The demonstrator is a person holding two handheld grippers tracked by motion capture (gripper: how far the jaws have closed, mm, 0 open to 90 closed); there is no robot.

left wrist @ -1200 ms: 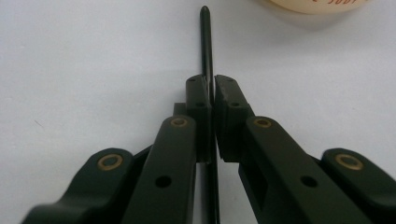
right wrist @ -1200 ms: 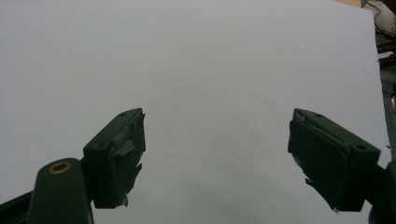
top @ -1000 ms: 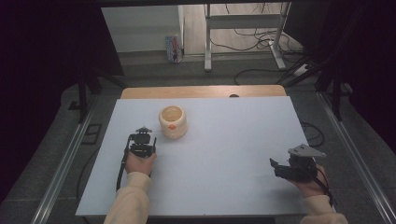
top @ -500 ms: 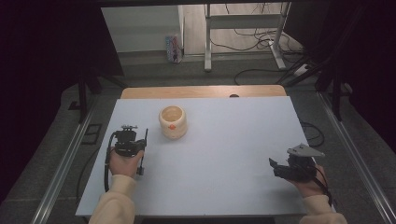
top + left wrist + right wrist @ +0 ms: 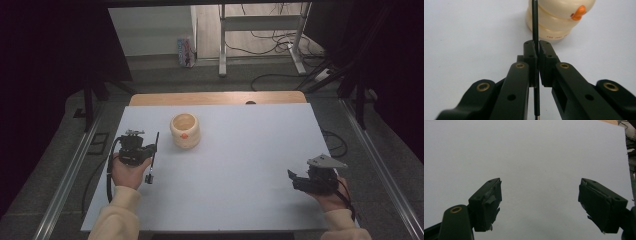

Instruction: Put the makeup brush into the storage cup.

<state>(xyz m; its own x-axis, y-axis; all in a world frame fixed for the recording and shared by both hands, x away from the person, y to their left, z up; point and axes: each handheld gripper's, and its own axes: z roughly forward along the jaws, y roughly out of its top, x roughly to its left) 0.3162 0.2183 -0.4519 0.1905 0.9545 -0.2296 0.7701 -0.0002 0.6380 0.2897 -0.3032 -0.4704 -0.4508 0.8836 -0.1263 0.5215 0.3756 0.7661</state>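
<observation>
From above, your left gripper (image 5: 150, 152) holds the pen (image 5: 152, 159) upright beside the cup (image 5: 185, 130), likely to drop it in. Its own view shows jaws clamped on the pen (image 5: 535, 37). Your right gripper (image 5: 549, 205) waits wide open, empty (clear of the work).

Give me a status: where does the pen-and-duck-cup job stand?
Done: the left gripper has clamped the thin black pen and holds it upright above the white table. In hand: it hangs beside the cream duck-shaped cup, not over it. Left, probably: dropping the pen into the cup's open top. The right gripper waits open and empty.
</observation>
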